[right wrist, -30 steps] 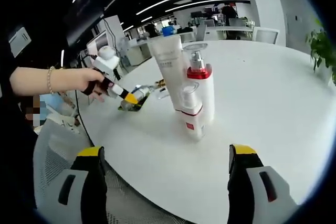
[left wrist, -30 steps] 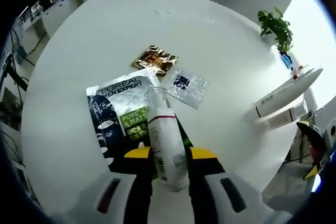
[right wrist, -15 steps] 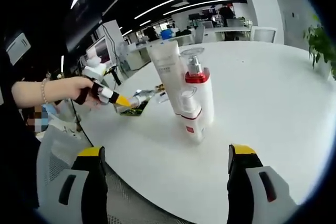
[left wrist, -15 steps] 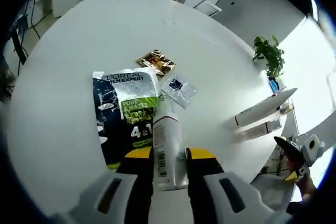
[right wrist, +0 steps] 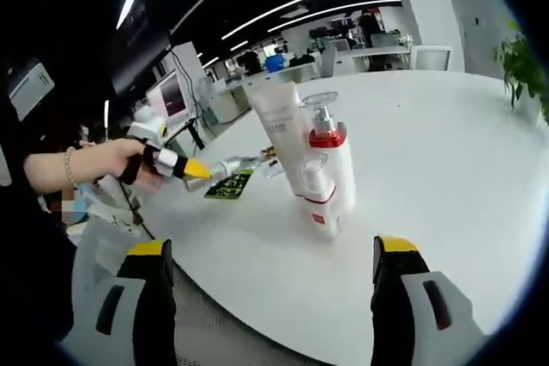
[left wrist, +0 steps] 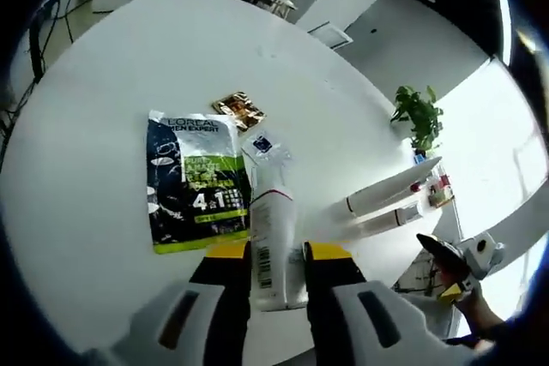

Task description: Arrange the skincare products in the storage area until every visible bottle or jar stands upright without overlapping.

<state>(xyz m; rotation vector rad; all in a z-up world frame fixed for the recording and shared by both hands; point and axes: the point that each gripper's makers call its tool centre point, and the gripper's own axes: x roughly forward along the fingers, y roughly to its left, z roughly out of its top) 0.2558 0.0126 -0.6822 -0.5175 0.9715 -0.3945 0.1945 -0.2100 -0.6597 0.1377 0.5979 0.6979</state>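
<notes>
My left gripper [left wrist: 276, 251] is shut on a white bottle with a red band [left wrist: 273, 212], which it holds in the air, lying along the jaws above the white table [left wrist: 103, 109]. In the right gripper view the same bottle [right wrist: 228, 165] sticks out level from the left gripper [right wrist: 190, 168], held in a person's hand. A tall white tube [right wrist: 279, 122], a pump bottle with a red collar [right wrist: 333, 165] and a smaller clear-capped bottle [right wrist: 315, 193] stand upright close together. My right gripper [right wrist: 273, 249] is open, well short of them.
A flat L'Oreal Men Expert packet [left wrist: 193, 182], a clear sachet [left wrist: 268, 147] and a gold-brown sachet [left wrist: 238, 109] lie on the table under the held bottle. A potted plant [left wrist: 416, 113] stands at the far edge. Office desks and chairs surround the table.
The left gripper has risen with the white bottle, lifting it off the L'Oreal packet, so the table looks farther below. The right gripper has barely moved and stays open.
</notes>
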